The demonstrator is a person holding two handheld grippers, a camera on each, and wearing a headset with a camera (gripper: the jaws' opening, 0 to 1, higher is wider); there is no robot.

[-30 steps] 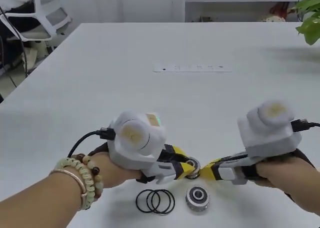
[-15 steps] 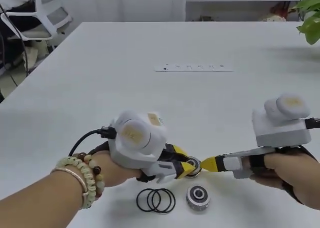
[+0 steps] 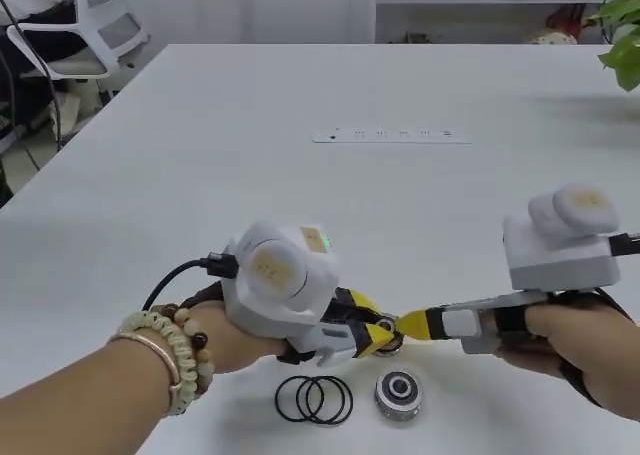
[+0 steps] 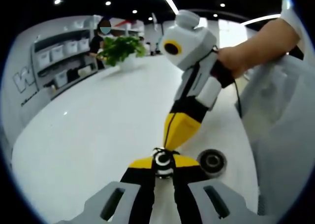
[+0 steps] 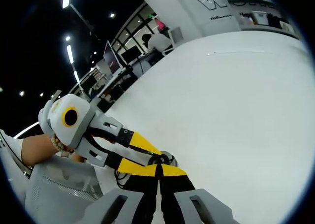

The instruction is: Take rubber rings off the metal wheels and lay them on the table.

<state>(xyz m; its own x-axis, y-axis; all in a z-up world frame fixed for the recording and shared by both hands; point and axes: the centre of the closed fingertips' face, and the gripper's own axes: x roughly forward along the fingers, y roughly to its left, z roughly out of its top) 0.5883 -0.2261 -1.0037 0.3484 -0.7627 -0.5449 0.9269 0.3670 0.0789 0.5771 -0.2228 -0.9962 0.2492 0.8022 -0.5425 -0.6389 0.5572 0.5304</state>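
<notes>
Where the two grippers meet at lower centre of the head view, a wheel (image 3: 389, 337) is held by the left gripper (image 3: 371, 336). Its fingers are clenched on the wheel from both sides, as is confirmed at bottom centre of the left gripper view. Whether the wheel is lifted or resting on the surface (image 3: 300, 195) cannot be told.

The right gripper (image 3: 407, 325) is seen at lower right, pointed left, tips touching the wheel's rim. Its fingers are pressed together with no gap visible, as seen at the bottom of the right gripper view. Whether anything is pinched between them cannot be told.

A second wheel (image 3: 399, 393) is laid flat on the surface just below the held one, near the bottom edge of the head view. It is also seen right of the held wheel in the left gripper view. It is touched by neither gripper.

Three black rings (image 3: 313, 399) are laid on the surface just left of the second wheel. They overlap one another and lie apart from that wheel.

Beaded bracelets (image 3: 172, 353) are worn on the left wrist at lower left. A white strip (image 3: 392, 135) is seen on the surface at upper centre, well apart from the work. A plant (image 3: 625, 40) is seen at the upper right edge and a chair (image 3: 85, 25) at upper left.
</notes>
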